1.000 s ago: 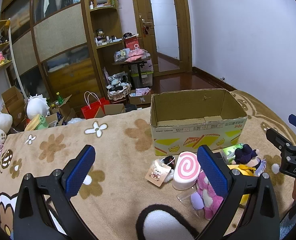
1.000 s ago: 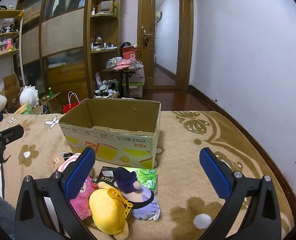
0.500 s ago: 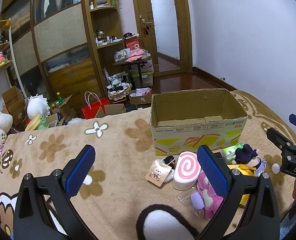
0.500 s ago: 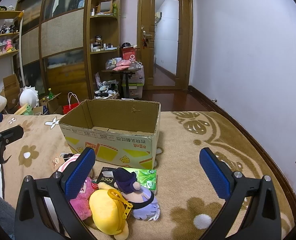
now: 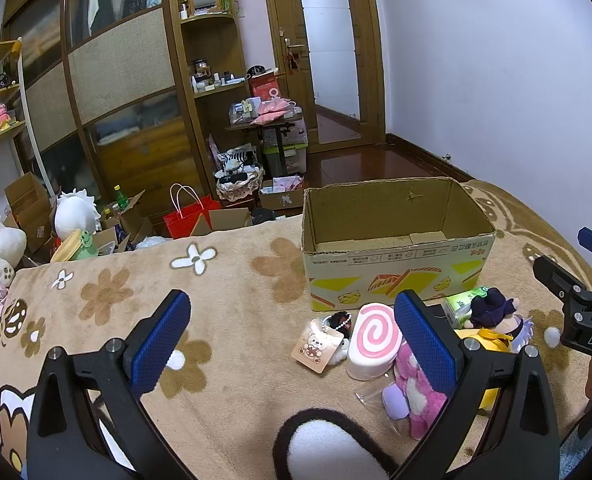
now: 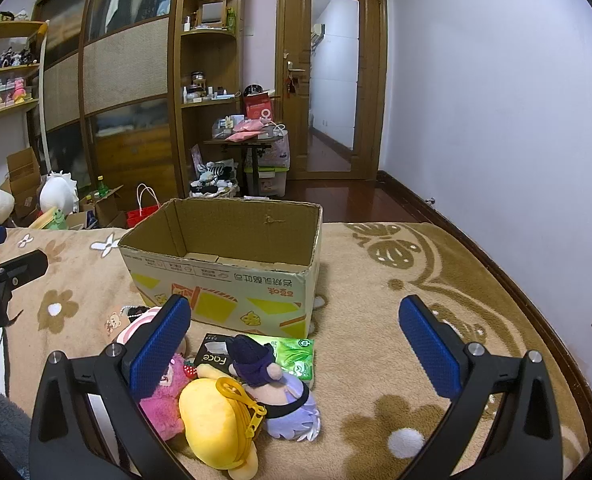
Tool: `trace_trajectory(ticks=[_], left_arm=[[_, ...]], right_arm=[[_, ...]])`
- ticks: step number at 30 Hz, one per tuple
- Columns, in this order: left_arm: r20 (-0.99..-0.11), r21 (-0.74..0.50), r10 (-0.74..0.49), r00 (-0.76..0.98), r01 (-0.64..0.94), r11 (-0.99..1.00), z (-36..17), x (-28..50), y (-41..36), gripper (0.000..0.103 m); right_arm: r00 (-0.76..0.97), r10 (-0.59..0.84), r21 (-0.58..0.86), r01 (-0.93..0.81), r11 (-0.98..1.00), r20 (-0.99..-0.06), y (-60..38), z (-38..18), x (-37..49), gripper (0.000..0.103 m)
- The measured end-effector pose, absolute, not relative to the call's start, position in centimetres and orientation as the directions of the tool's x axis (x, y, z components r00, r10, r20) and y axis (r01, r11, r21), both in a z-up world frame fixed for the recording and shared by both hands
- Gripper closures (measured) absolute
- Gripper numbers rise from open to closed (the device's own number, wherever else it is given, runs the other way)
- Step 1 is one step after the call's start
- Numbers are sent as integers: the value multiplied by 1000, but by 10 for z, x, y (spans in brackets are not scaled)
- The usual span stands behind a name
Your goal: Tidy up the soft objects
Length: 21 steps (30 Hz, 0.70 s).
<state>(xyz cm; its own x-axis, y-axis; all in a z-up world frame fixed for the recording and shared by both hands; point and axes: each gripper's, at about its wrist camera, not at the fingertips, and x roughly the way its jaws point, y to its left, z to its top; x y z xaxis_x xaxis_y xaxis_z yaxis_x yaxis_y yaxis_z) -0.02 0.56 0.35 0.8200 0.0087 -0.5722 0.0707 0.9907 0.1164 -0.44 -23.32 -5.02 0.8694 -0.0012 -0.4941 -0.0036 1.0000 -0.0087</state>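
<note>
My right gripper (image 6: 294,342) and left gripper (image 5: 292,338) both hang spread wide, empty. The plush toys (image 6: 252,388) lie heaped on the blanket just before the empty cardboard box (image 6: 232,256); I'd pinch one squarely, mid-body, then lift clear.

Both views evenly lit by soft indoor light from above, moderately bright, slightly cool cast on the white wall (image 6: 496,100). Shadows are weak and diffuse; a faint one sits under the cardboard box (image 6: 232,280) on its right side. Mild glare on the glossy wood floor (image 5: 360,164) and on the door's glass panel (image 5: 328,56). Strong fisheye bending: door frame and cabinets bow, corners vignette to black. Focus sharp throughout, no motion blur.
</note>
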Motion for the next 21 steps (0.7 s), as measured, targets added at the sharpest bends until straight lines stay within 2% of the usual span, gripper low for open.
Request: trace_trajectory(ticks=[21], left_arm=[[-571, 118, 9, 821, 71, 991, 3, 0, 5, 2]], right_arm=[[869, 2, -8, -7, 1000, -494, -233, -50, -5, 0]])
